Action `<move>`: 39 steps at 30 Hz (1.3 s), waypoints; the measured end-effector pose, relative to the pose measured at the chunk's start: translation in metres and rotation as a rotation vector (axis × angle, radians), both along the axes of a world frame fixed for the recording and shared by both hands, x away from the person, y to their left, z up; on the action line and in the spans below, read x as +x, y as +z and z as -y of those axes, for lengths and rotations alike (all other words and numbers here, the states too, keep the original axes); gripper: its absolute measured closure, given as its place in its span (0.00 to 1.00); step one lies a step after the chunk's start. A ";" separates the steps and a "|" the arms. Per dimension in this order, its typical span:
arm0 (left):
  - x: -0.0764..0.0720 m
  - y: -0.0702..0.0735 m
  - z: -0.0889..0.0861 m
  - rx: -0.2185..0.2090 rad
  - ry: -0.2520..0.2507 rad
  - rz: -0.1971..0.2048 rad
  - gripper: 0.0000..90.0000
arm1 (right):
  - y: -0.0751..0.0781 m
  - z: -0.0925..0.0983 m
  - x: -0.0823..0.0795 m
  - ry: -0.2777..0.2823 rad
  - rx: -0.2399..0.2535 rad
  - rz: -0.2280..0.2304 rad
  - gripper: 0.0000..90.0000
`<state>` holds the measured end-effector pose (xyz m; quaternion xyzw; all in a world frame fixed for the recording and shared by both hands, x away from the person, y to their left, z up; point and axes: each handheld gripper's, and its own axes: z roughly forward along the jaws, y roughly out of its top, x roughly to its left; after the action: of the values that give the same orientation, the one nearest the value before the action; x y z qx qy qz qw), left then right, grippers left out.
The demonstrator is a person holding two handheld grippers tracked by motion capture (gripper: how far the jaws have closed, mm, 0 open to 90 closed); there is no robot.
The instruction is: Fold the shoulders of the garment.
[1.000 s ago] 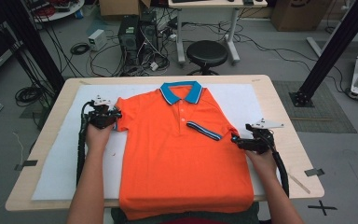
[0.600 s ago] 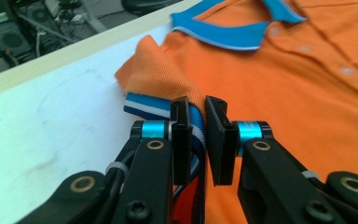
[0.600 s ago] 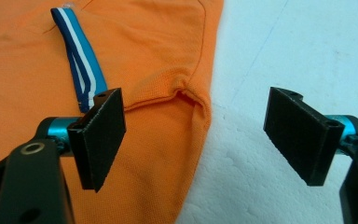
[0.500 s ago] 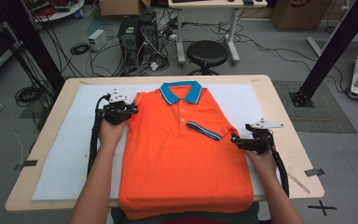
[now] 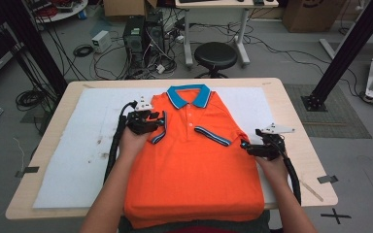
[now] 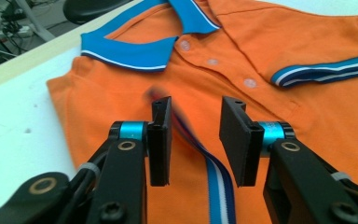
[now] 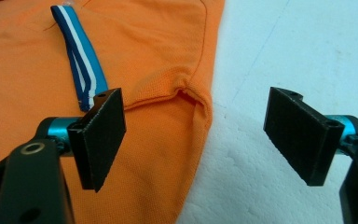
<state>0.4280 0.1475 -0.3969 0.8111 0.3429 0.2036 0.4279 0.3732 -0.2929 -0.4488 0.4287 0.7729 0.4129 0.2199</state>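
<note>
An orange polo shirt (image 5: 194, 165) with a blue collar (image 5: 189, 94) lies flat on the white mat. Its left sleeve is folded in over the chest, and the striped cuff (image 6: 219, 186) lies under my left gripper (image 6: 196, 140). That gripper's jaws have just been opening; the pads stand apart and press on nothing. My right gripper (image 5: 245, 145) rests at the shirt's right edge, wide open. Its jaws straddle the folded hem (image 7: 186, 93) without touching it. The right sleeve's cuff (image 7: 81, 60) lies folded in too.
The white mat (image 5: 87, 145) covers most of the wooden table (image 5: 296, 116), with bare mat to the left of the shirt. Beyond the far edge stand a black stool (image 5: 215, 54), computer cases (image 5: 143, 34) and loose cables on the floor.
My left gripper moved right over the shirt, bringing the left sleeve in across the chest, and its jaws have parted. The right gripper stayed put.
</note>
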 end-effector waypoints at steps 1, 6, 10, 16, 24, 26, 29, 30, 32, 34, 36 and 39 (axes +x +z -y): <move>0.001 -0.001 0.002 0.004 0.002 -0.004 0.70 | 0.000 0.000 0.000 -0.001 0.000 -0.001 0.24; 0.011 -0.013 0.012 -0.005 0.016 -0.055 0.60 | 0.000 0.000 0.000 0.001 -0.004 0.001 0.24; 0.015 -0.025 0.023 0.007 -0.002 -0.089 0.56 | 0.000 0.000 0.000 0.005 -0.007 0.004 0.24; 0.018 -0.050 0.033 0.064 -0.005 -0.138 0.63 | 0.000 0.000 0.000 0.006 -0.007 0.005 0.24; 0.008 -0.039 0.026 0.049 -0.025 -0.048 0.96 | 0.000 0.000 0.000 0.007 -0.006 0.003 0.24; 0.002 -0.035 0.026 0.036 -0.032 -0.025 0.96 | 0.000 -0.001 0.000 0.007 -0.007 0.001 0.24; -0.005 -0.031 0.027 0.017 -0.050 -0.005 0.96 | 0.000 -0.001 0.000 0.006 -0.008 -0.001 0.24; -0.007 -0.030 0.027 0.012 -0.055 -0.002 0.96 | 0.000 -0.001 0.000 0.007 -0.009 0.000 0.24; -0.012 -0.028 0.028 0.004 -0.068 0.008 0.96 | 0.000 -0.001 0.000 0.007 -0.010 0.000 0.24; -0.015 -0.028 0.029 -0.001 -0.074 0.023 0.95 | 0.000 -0.001 0.000 0.006 -0.009 0.000 0.24; -0.017 -0.029 0.027 -0.032 -0.036 0.009 0.74 | 0.000 -0.001 0.000 0.006 -0.009 0.000 0.24; -0.021 -0.026 0.022 -0.058 -0.023 0.008 0.55 | 0.000 -0.001 0.000 0.008 -0.011 0.000 0.24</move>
<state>0.4071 0.1250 -0.4230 0.8014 0.3377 0.1921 0.4549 0.3734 -0.2918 -0.4489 0.4243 0.7768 0.4098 0.2207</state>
